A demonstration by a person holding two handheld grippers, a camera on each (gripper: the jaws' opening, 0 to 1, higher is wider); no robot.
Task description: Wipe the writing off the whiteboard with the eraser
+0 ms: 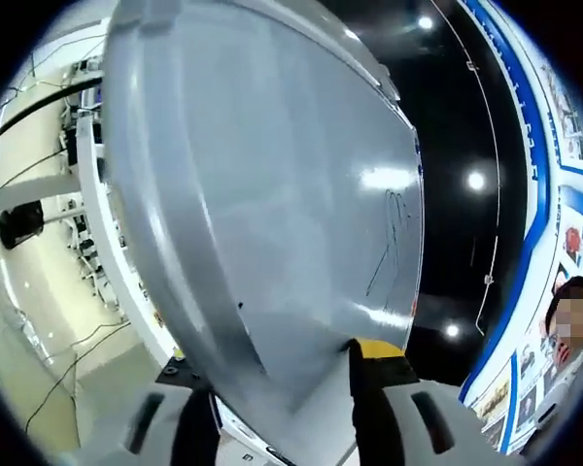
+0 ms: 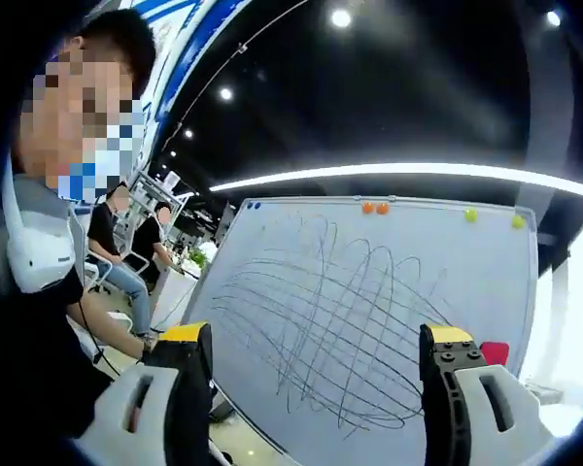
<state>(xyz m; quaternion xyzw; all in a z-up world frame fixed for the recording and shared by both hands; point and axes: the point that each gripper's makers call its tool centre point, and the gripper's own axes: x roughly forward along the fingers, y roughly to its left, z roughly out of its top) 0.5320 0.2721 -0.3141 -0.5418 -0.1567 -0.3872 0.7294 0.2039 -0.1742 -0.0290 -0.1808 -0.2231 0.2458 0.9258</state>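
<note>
Whiteboard fills the middle of the right gripper view, facing the camera and leaning a little, its white face covered by a dense tangle of dark looping scribble. Along its top edge sit two orange magnets, with two yellow-green magnets further right. The right claw rises from the bottom of that frame with its jaws spread wide, nothing between them; both yellow-capped tips stand in front of the board's lower part, and whether they touch it cannot be told. A small red object peeks out just beside the right-hand jaw. At the left of that frame, two seated people are in the background.

In the left gripper view the whiteboard is seen at a steep angle, very close, with a few thin dark lines toward the right of centre. The left claw sits at the bottom of the frame, its jaws on either side of the board's lower edge, apparently clamped on it.
</note>
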